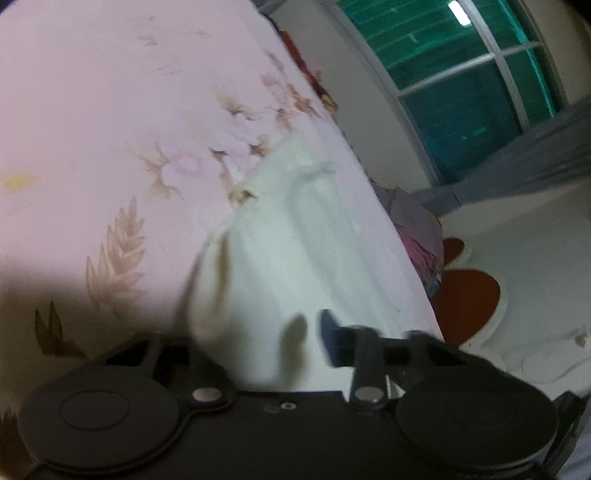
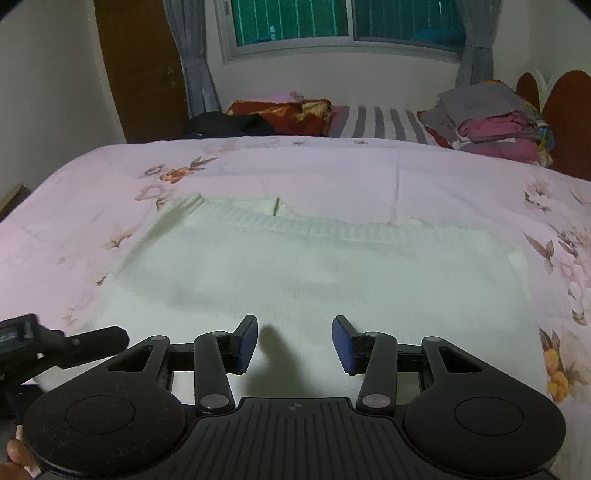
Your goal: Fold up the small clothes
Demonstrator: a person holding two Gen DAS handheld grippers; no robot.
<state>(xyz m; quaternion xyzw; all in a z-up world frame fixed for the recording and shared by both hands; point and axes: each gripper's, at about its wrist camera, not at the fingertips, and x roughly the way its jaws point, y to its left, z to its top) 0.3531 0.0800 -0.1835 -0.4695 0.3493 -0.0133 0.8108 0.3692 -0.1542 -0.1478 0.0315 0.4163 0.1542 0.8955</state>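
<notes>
Your left gripper [image 1: 295, 336] is rolled over to one side and its jaws stand narrow, with a bunched edge of the white sweater [image 1: 280, 236] between them. Only the right-hand blue pad [image 1: 328, 332] shows in the blurred left wrist view; the other finger is hidden behind the raised cloth, so you cannot tell for sure whether the pads press on the knit. From those fingers the sweater runs ahead and away across the pink flowered bedspread [image 1: 92, 122], pulled into long folds.

Your right gripper [image 2: 294, 345] hangs just over the near part of the sweater [image 2: 314, 266] with its jaws about half open. Nothing sits between the two blue pads [image 2: 246, 345]; you can see their shadow on the knit in the gap. Ahead of these fingers the sweater lies flat and spread out on the bedspread [image 2: 332, 170], its ribbed band crossing at the far edge, and a turned-over piece showing at the far left of that band.

To the left of your right fingers, low at the edge of the right wrist view, the left gripper [image 2: 96, 341] shows as a dark arm reaching to the sweater's near left edge.

Well beyond the sweater, past the far edge of the bedspread, a stack of folded clothes [image 2: 491, 125] sits off to the right of the fingers, and a dark red pillow [image 2: 284, 114] lies to the left, under the window [image 2: 347, 22]. A fingertip [image 2: 16, 456] shows at the bottom left corner
</notes>
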